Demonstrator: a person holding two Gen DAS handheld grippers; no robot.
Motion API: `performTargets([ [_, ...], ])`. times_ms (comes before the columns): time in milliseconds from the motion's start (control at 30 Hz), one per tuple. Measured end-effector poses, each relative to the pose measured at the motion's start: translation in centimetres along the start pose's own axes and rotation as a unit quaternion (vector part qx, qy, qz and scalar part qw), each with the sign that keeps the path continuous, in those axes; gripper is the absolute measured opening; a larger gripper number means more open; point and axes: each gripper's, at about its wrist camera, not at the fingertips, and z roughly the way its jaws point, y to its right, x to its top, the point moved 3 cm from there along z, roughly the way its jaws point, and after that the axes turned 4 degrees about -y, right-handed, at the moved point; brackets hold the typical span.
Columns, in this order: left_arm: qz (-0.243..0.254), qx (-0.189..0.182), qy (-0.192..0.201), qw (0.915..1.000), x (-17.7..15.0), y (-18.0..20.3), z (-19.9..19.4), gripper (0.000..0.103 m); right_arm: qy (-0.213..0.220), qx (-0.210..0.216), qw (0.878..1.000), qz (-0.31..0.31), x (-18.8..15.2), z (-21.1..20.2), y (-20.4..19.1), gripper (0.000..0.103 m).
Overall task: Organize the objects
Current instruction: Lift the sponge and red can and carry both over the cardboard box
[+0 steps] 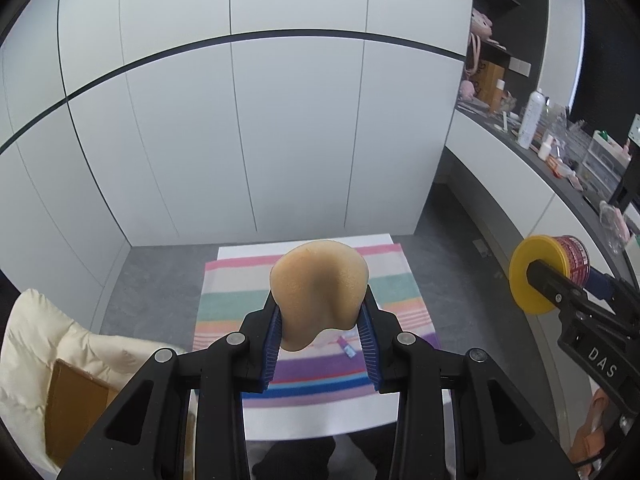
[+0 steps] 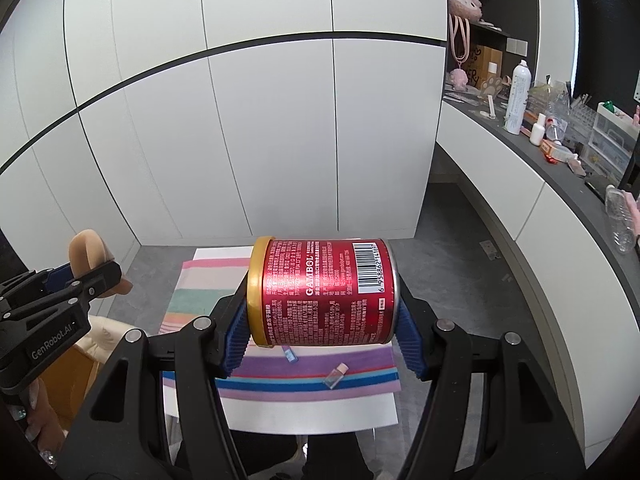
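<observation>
Both claws are full and up in the air over the striped towel (image 1: pixel 224 300): the left gripper (image 1: pixel 320 332) squeezes the tan sponge (image 1: pixel 318 292), and the right gripper (image 2: pixel 320 320) holds the red can (image 2: pixel 324 292) sideways, yellow lid left.

Both tools are matte black plastic frames with triangular cut-outs and round silver screw heads at the joints. The left gripper (image 1: pixel 320 344) has ribbed blue pads (image 1: pixel 271 354) — the right gripper (image 2: pixel 322 332) likewise (white lettering reads "GenRobot.AI" and "DAS" on the bodies).
</observation>
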Motion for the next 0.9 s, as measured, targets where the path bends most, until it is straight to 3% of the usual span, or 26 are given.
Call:
performTargets([
  [367, 0.008, -0.003, -0.005, 1.0000, -6.3, -0.7, -5.7, 0.036, -0.011, -0.006, 1.000, -0.003, -5.1, -5.0, -0.2, 0.064],
  [667, 0.019, 0.010, 0.002, 0.9998, -11.9, -1.8, -9.2, 0.036, -0.023, 0.025, 0.999, -0.005, -11.5, -7.9, -1.1, 0.064],
  [900, 0.025, -0.001, -0.017, 0.9996, -16.3, -2.2, -10.3, 0.036, -0.052, 0.043, 0.998, -0.002, -16.4, -8.6, -1.3, 0.064],
])
